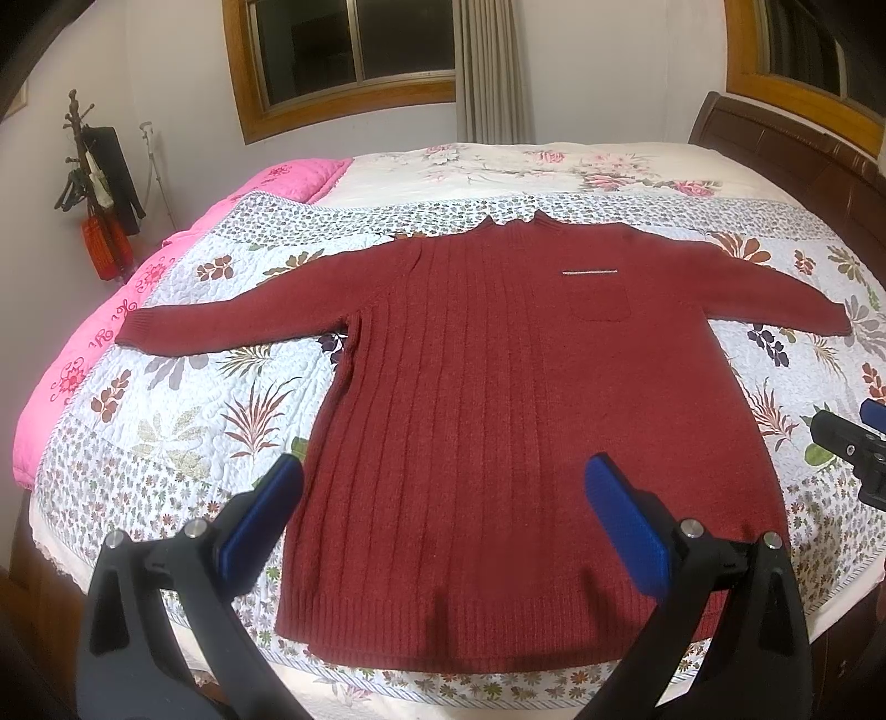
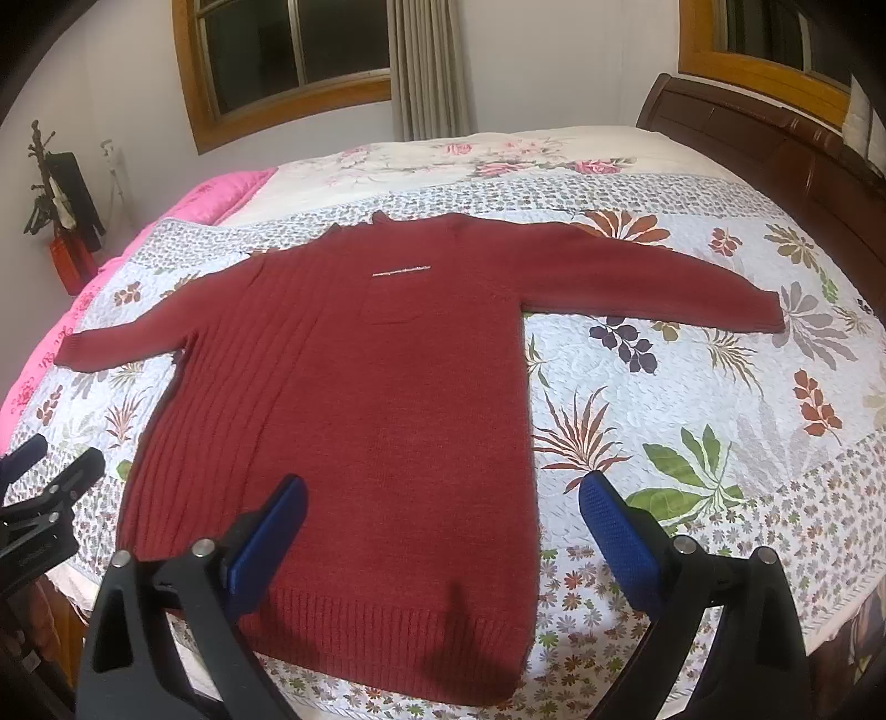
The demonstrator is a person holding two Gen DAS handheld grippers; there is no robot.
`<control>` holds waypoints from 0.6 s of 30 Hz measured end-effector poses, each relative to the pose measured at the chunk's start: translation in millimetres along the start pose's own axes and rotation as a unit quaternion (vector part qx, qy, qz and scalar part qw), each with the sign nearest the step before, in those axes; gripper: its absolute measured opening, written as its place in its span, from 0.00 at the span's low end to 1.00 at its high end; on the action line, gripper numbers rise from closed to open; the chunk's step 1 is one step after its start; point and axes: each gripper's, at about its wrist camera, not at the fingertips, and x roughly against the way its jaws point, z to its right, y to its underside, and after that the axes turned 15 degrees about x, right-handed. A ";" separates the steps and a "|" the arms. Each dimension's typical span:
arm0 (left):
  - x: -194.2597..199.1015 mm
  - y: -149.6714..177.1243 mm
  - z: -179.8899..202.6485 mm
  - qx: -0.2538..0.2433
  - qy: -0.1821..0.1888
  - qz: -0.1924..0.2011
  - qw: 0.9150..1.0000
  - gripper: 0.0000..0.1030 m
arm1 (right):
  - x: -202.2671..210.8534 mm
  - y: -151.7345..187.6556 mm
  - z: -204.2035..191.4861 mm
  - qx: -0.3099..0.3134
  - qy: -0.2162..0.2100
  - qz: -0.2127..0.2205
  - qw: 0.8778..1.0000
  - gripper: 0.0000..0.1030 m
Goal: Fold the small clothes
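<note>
A dark red knitted sweater (image 1: pixel 487 387) (image 2: pixel 354 421) lies flat, front up, on a flower-patterned quilt (image 1: pixel 183 387) (image 2: pixel 664 387), both sleeves spread out sideways and the hem toward me. A small chest pocket (image 1: pixel 598 299) with a pale stripe sits on its right half. My left gripper (image 1: pixel 443 476) hovers open above the hem's left part, holding nothing. My right gripper (image 2: pixel 443 493) hovers open over the hem's right corner, empty too. Each gripper shows at the edge of the other's view: the right gripper (image 1: pixel 853 448), the left gripper (image 2: pixel 44 498).
The quilt covers a bed with a dark wooden headboard (image 2: pixel 775 149) on the right. A pink blanket (image 1: pixel 72 360) lies along the bed's left side. A coat stand (image 1: pixel 99 188) with hanging items stands by the left wall. Windows (image 1: pixel 343 50) and a curtain are behind.
</note>
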 end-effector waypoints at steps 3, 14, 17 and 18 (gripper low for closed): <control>-0.1 0.0 -0.1 0.000 0.000 0.000 1.000 0.98 | -0.2 -0.3 -0.5 0.001 0.000 0.001 1.000 0.96; -4.6 0.8 0.5 -0.002 -0.002 -0.002 1.000 0.98 | -3.5 -0.1 -0.7 0.001 -0.007 0.001 1.000 0.96; -13.1 -1.4 3.6 0.000 -0.005 -0.006 1.000 0.98 | -11.2 -0.9 8.7 -0.001 -0.019 0.002 1.000 0.96; -16.8 -3.5 5.6 0.001 -0.004 -0.009 1.000 0.98 | -14.1 -1.3 13.5 -0.003 -0.023 0.002 1.000 0.96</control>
